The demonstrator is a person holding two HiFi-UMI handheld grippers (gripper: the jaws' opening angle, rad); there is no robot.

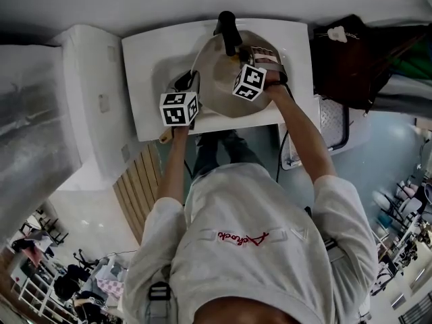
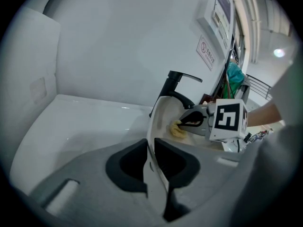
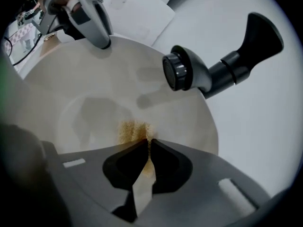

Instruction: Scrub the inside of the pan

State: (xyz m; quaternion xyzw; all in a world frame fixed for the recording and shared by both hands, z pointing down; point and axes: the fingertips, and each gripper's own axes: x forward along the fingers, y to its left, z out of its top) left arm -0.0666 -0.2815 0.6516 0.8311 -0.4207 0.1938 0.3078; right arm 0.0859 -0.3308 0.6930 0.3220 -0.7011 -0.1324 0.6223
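- We see a white sink [image 1: 145, 66] set against a pale wall, with the pan lying in its basin, under the tap.
- The pan [image 1: 216, 90] is round and pale, and we can make out no handle, so we cannot give it a long axis. It sits tipped up on its edge rather than flat. In the head view its hollow faces up and towards the person. In the left gripper view its rim rises steeply from the jaws and the hollow opens to that picture's right.
- A black tap [image 3: 213, 67] reaches over the pan's far rim, its round mouth hanging above the hollow.
- The left gripper [image 2: 150, 150] is clamped on the pan's near-left rim, with the thin wall pinched between its two jaws.
- The right gripper [image 3: 147, 145] reaches down into the hollow from the person's right, its jaws closed tight on the scrubbing pad.
- The pad [image 2: 178, 129] is small, yellow and crumpled. It is pressed against the pan's inner wall.
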